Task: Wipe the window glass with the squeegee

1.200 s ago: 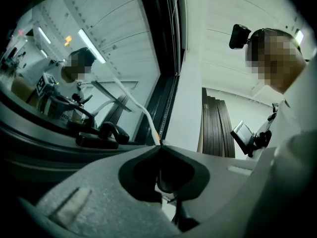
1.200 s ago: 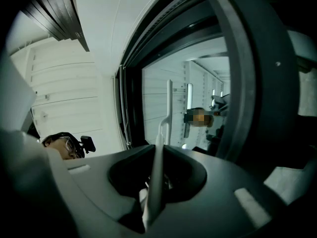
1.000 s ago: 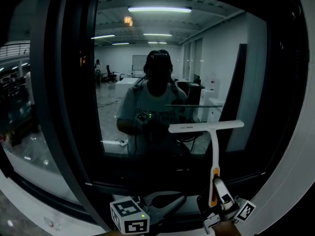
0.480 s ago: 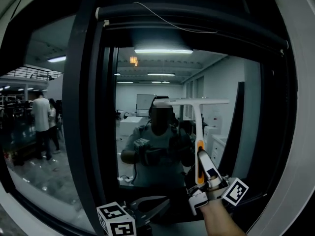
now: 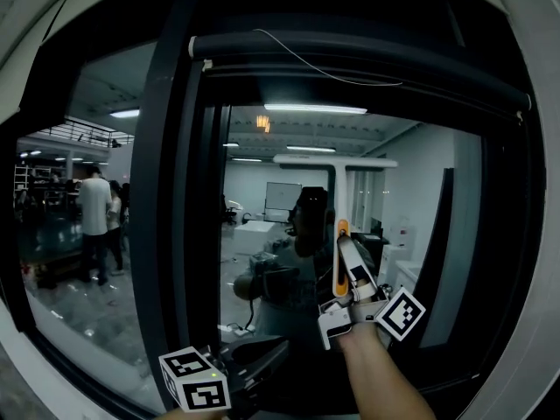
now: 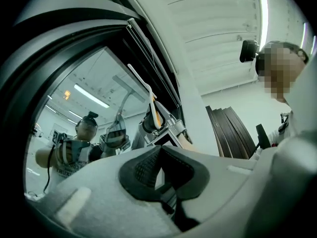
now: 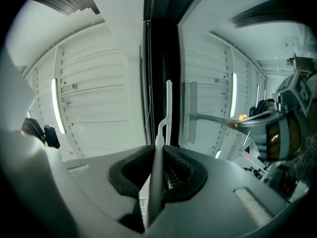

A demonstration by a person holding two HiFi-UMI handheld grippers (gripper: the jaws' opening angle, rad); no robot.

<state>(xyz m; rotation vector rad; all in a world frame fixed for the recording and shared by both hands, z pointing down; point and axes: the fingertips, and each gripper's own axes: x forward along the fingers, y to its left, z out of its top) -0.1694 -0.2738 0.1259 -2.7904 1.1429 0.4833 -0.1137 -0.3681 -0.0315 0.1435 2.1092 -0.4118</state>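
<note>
Head view: squeegee (image 5: 339,182) upright in right gripper (image 5: 346,259), mostly above it.

squeegee (image 5: 335,160) 1 | left gripper (image 5: 276,350) 1 | right gripper (image 5: 344,289) 1 | window (image 5: 420,226) 1

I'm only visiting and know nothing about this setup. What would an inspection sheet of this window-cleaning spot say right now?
Surface: window glass, dark and full of reflections of a lit room; streaks or wetness cannot be told.
Job's things: squeegee, blade level near the pane's top, handle pointing down.
Clutter: nothing seen.
Grippers: right gripper shut on the squeegee's handle; left gripper held low, jaws together, empty.
Cables: thin cord drooping across the dark roller above the pane.
Surroundings: black window frame; people standing at the left.
</note>
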